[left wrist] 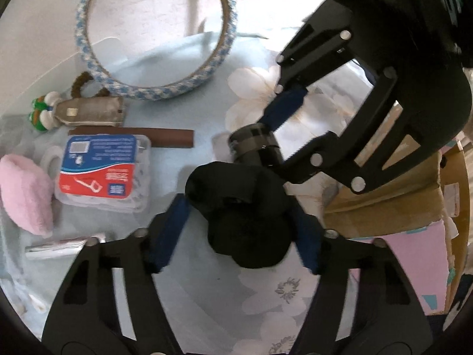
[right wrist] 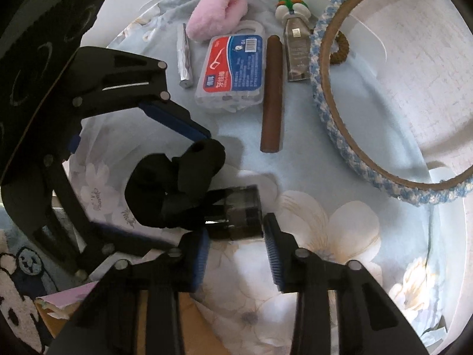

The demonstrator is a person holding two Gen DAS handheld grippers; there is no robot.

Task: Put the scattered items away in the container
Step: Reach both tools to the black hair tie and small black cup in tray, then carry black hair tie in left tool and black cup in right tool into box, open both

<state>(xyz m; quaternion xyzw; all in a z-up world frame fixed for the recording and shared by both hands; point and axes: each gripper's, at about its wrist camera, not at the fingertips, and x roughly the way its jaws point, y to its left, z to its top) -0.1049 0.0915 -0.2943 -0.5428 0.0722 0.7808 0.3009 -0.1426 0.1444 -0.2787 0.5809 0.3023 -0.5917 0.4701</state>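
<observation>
A black fabric scrunchie (left wrist: 242,213) lies between the open fingers of my left gripper (left wrist: 241,207); it also shows in the right wrist view (right wrist: 174,186). The fingers stand on either side of it, not squeezing. A small dark cylindrical jar (left wrist: 255,148) lies on its side on the floral cloth just beyond the scrunchie. My right gripper (right wrist: 236,233) has its blue fingertips on both sides of the jar (right wrist: 236,216), with a small gap showing; it shows from the side in the left wrist view (left wrist: 278,136). A cardboard box (left wrist: 414,201) stands at the right.
On the cloth lie a floss-pick box (right wrist: 233,68), a brown stick (right wrist: 272,94), a pink fluffy scrunchie (right wrist: 218,17), a silver tube (right wrist: 184,59), a small clear bottle with a toy top (right wrist: 295,44) and a blue-white braided headband (right wrist: 331,112).
</observation>
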